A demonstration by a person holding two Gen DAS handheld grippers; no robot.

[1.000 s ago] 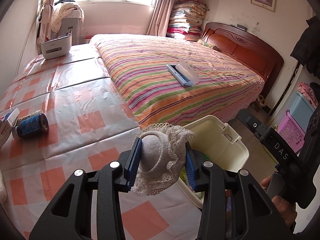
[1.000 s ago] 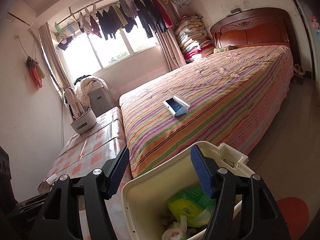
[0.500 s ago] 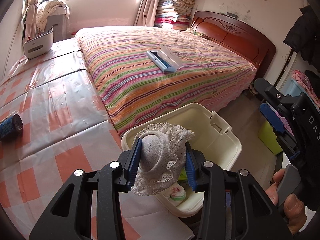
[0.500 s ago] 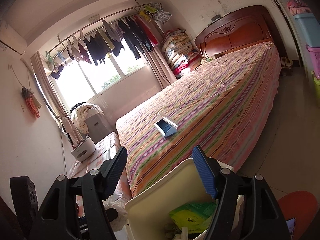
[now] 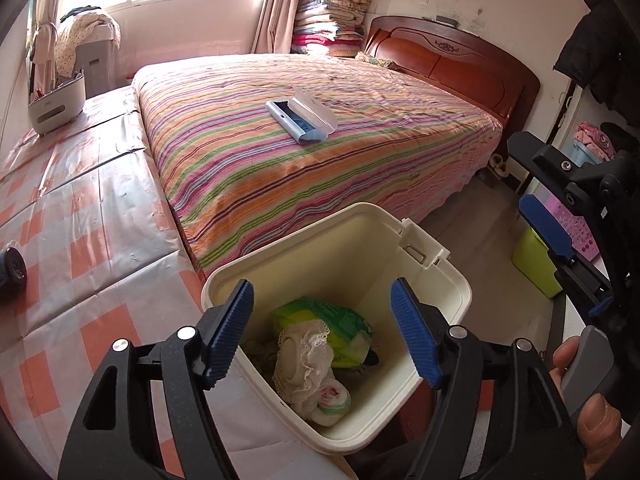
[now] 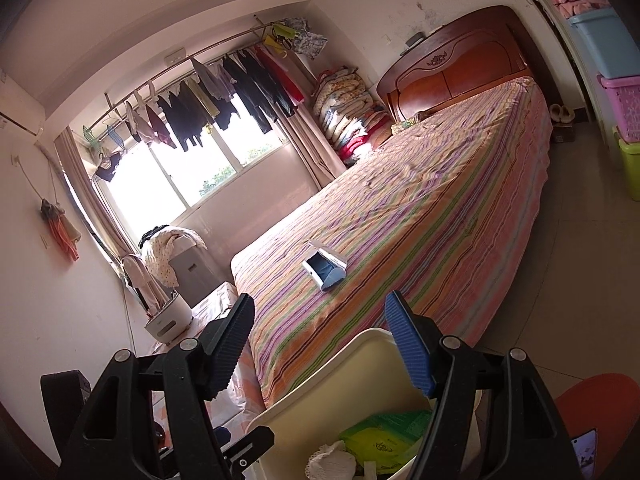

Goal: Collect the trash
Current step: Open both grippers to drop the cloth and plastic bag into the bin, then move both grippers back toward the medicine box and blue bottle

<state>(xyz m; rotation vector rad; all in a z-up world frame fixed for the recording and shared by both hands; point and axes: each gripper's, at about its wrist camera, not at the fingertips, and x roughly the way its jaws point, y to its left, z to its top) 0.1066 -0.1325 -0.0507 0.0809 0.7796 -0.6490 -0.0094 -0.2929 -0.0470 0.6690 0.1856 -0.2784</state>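
Note:
My left gripper [image 5: 322,292] hangs over the cream trash bin [image 5: 360,248], its jaws opening with nothing between the pads. A white lace-trimmed cloth ball [image 5: 304,360] lies inside the bin against a green packet [image 5: 320,318] and a small rolled wad. In the right wrist view my right gripper [image 6: 320,344] stands open and bare above the bin's rim [image 6: 352,346], with the lace cloth [image 6: 332,460] and the green packet [image 6: 384,436] below it. One of its blue pads [image 5: 546,232] shows at the right of the left wrist view, apart from the bin. A dark can [image 5: 10,268] lies on the checked tablecloth at the far left.
The striped bed [image 5: 320,168] fills the middle, with an open blue-and-white case [image 5: 300,120] on it. A white appliance [image 5: 56,104] stands at the table's far end. Green [image 5: 536,260] and pink storage boxes stand on the floor at the right. A hand [image 5: 592,420] grips the right handle.
My left gripper moved over the bin and its jaws opened; the lace cloth ball dropped from between the pads into the bin. The right gripper rolled and shifted a little.

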